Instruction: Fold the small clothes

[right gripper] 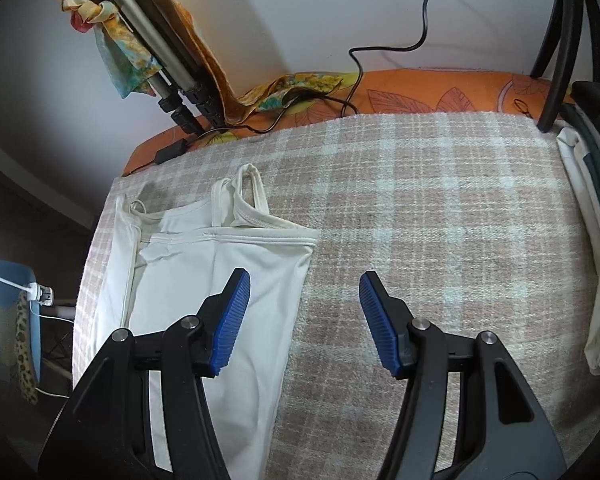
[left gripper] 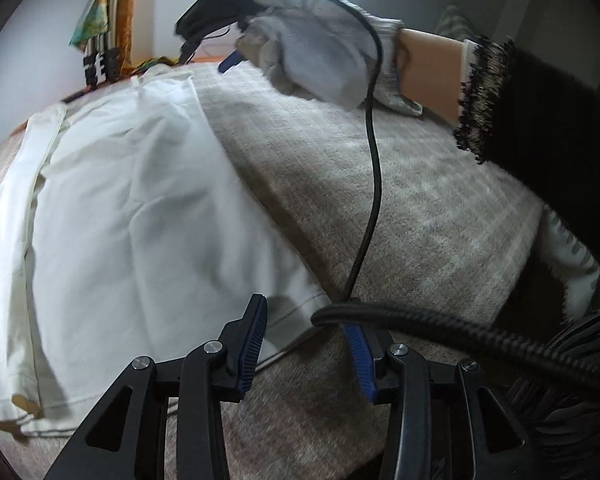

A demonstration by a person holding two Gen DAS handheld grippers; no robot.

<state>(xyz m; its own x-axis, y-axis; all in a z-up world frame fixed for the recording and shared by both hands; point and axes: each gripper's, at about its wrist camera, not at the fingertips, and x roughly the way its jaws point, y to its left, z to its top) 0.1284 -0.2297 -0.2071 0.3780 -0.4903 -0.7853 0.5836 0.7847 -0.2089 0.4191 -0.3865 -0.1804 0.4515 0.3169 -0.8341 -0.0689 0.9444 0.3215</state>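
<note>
A white sleeveless top (left gripper: 140, 208) lies flat on a checked blanket (left gripper: 420, 200), folded lengthwise. In the right wrist view the top (right gripper: 220, 288) shows its straps at the far end. My left gripper (left gripper: 306, 334) is open and empty, just above the top's hem corner. My right gripper (right gripper: 302, 320) is open and empty, hovering over the top's right edge and the blanket (right gripper: 440, 220). In the left wrist view the gloved hand (left gripper: 320, 48) holds the right gripper above the far end of the top.
A black cable (left gripper: 374, 168) hangs across the left wrist view and over the left gripper. Folded white cloth (right gripper: 592, 280) lies at the blanket's right edge. A tripod (right gripper: 172, 60), scarves and cables (right gripper: 340, 100) sit at the far edge. A black chair leg (right gripper: 556, 60) stands far right.
</note>
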